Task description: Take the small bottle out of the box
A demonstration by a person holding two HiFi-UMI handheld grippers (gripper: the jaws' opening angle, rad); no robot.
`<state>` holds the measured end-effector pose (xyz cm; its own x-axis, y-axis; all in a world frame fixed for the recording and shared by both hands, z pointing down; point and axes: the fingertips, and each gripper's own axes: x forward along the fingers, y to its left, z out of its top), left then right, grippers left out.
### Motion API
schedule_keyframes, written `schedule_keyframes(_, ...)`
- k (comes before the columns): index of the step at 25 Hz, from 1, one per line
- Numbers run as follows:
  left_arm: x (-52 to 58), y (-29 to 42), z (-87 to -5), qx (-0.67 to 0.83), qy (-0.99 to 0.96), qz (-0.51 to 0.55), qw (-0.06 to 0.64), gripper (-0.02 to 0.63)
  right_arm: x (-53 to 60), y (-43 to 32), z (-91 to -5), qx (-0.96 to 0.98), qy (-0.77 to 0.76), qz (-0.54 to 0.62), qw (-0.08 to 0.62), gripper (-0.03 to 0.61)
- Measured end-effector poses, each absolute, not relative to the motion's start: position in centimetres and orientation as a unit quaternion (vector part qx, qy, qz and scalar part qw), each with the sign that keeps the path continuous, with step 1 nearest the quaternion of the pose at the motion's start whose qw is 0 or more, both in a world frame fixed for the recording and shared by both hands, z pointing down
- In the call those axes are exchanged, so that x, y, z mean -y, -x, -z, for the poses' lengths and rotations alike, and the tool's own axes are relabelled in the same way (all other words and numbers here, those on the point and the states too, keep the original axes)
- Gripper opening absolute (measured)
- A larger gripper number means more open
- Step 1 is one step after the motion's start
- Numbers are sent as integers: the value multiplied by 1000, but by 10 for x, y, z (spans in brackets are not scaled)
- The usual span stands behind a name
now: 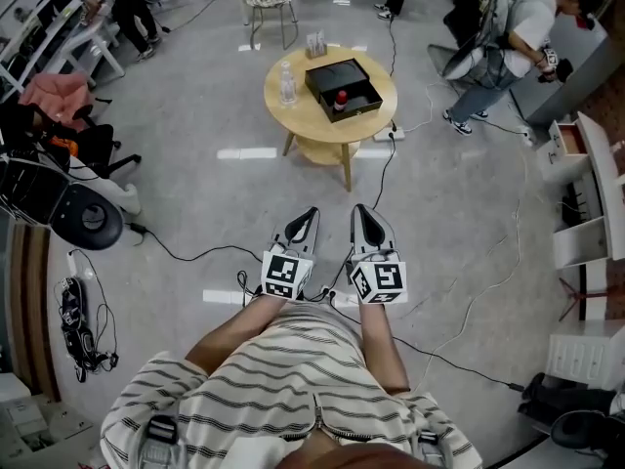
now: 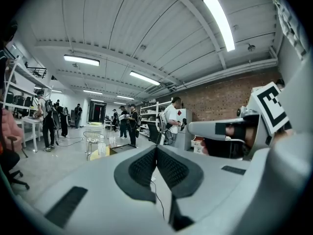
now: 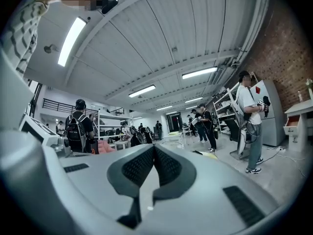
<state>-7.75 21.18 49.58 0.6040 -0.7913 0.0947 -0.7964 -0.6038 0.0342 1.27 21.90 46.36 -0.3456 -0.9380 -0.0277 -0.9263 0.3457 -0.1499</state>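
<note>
A round wooden table (image 1: 293,115) stands well ahead of me across the floor. On it lies a black box (image 1: 337,74) with its front drawer pulled out. A small bottle with a red cap (image 1: 341,99) stands in that drawer. Both grippers hang close to my body, far short of the table. My left gripper (image 1: 312,211) is shut and holds nothing; its pads meet (image 2: 156,149). My right gripper (image 1: 357,208) is also shut and empty, its jaws pressed together (image 3: 154,147). The table's edge (image 2: 103,152) shows small in the left gripper view.
A clear plastic bottle (image 1: 287,84) and a small holder (image 1: 315,44) share the table. Cables (image 1: 195,255) and a power strip (image 1: 389,134) lie on the floor. A black chair (image 1: 86,218) stands left, white shelving (image 1: 586,213) right, a stool (image 1: 269,0) and people beyond.
</note>
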Motion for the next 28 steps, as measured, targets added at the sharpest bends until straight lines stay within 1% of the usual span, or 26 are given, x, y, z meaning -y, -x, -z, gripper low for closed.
schedule_keyframes(7,-153,66,-501,441,-896,-27,40,21,-165,-19,-469,-820,569,51,44,18)
schedule_keyframes(28,89,47,-478,403,-914,-33,26,21,79,-33,-448,-801,595,53,42,18)
